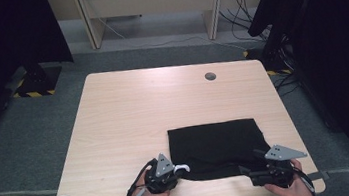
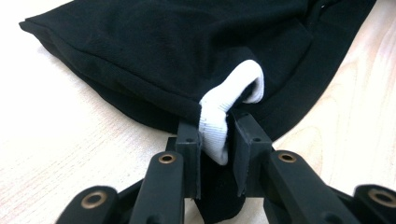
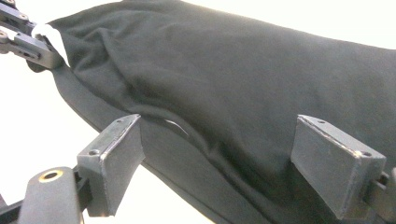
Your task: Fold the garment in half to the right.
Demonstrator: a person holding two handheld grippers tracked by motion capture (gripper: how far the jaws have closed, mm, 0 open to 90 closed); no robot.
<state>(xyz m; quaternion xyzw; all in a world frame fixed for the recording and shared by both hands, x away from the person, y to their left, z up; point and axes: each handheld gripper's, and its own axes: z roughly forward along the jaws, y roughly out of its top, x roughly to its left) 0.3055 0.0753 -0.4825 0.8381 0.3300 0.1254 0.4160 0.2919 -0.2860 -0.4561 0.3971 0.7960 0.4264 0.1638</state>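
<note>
Black garment (image 1: 216, 145) lies folded flat on the near right part of the table (image 1: 129, 113), roughly rectangular, its near edge just ahead of both grippers.

Left gripper (image 2: 215, 135): jaws pressed together on a white ribbed band (image 2: 215, 109), a cuff or collar piece poking out at the garment's near left corner. Black fabric also sits between and under the jaws. In the high view the same gripper (image 1: 171, 171) sits at that corner, the white loop (image 1: 183, 167) just ahead of its tips.

Right gripper (image 3: 233, 163): jaws spread wide, 1 pad on each side of the near hem, nothing pinched yet. Fabric lies between and beyond the jaws, lightly rumpled.

Progress, as I judge it: the garment looks already folded at least once; 1 corner is gripped, the other is lined up but not taken. Left to do: close the right jaws on the hem, then lift and carry both corners forward.

Room: bare wood ahead of the jaws and wide to the left. Right table edge is near the garment's side; near edge runs just under both hands (image 1: 287, 192). A small round port (image 1: 210, 76) sits far ahead.
</note>
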